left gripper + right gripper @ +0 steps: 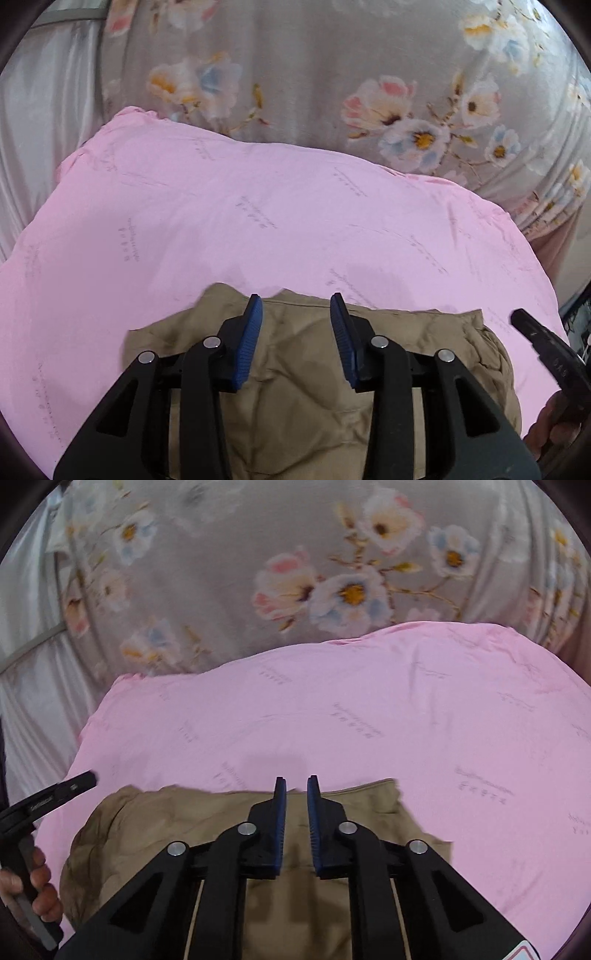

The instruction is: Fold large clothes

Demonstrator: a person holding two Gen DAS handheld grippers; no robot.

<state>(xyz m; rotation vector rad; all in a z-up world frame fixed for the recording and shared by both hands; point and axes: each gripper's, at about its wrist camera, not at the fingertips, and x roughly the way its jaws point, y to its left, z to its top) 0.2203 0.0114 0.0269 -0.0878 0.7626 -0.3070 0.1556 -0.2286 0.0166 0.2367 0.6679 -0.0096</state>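
A tan garment (303,373) lies crumpled on a pink sheet (221,221), under both grippers; it also shows in the right wrist view (147,823). My left gripper (295,306) hovers above it, open and empty. My right gripper (296,788) is above the garment's far edge, its blue pads a narrow gap apart with nothing between them. The right gripper shows at the right edge of the left wrist view (543,347). The left gripper shows at the left edge of the right wrist view (55,797).
A grey floral bedspread (332,74) lies beyond the pink sheet (406,709). A white satin cloth (40,122) hangs at the far left. The bed's edge drops off at the right (576,325).
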